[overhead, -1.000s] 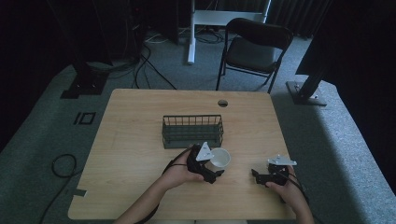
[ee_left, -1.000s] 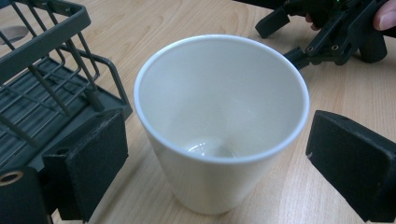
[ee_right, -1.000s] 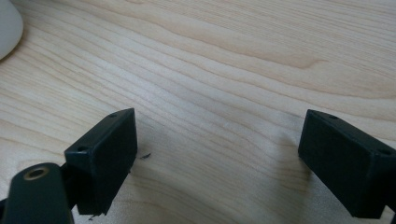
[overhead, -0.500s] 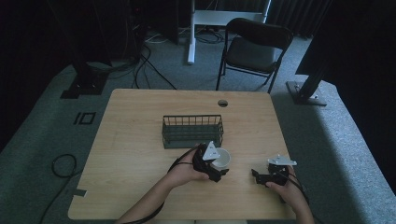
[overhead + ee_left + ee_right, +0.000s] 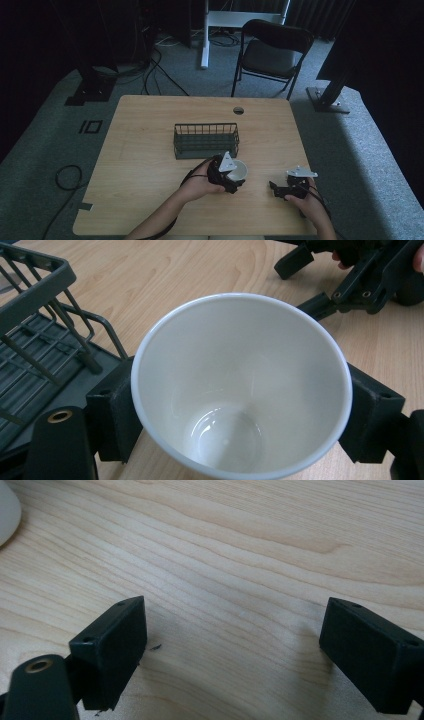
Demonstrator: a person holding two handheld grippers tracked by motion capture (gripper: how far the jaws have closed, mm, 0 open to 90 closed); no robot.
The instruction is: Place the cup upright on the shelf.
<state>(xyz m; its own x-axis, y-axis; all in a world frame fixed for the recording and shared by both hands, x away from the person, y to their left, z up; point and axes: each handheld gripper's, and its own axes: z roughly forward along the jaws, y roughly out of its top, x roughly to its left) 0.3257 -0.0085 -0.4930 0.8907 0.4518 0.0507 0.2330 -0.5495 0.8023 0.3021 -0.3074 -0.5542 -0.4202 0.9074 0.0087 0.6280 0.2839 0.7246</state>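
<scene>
I see the plain white ceramic cup (image 5: 240, 385) held between the jaws of my left gripper (image 5: 226, 173), one black pad pressed to each side of its wall just below the rim. The cup is empty and glossy inside, tilted so its mouth faces the left gripper view's camera. In the high view the cup (image 5: 238, 170) sits near the front middle of the pale wooden worktop (image 5: 145, 150), just in front of the dark grey wire basket (image 5: 206, 140), and I cannot tell whether its base touches the wood. In the left gripper view the basket (image 5: 35, 340) is just beside the cup on the left, its bars and slatted floor close to the jaw.

My right gripper (image 5: 282, 188) is farther right, near the front edge, apart from the cup. Its jaws stand spread wide with nothing between them, low over the bare wood grain (image 5: 240, 555). It also shows beyond the cup in the left gripper view (image 5: 320, 280), with the hand's fingers (image 5: 420, 257) just visible.

Beyond the worktop, on the grey carpet, stands a black folding chair (image 5: 272, 52).
</scene>
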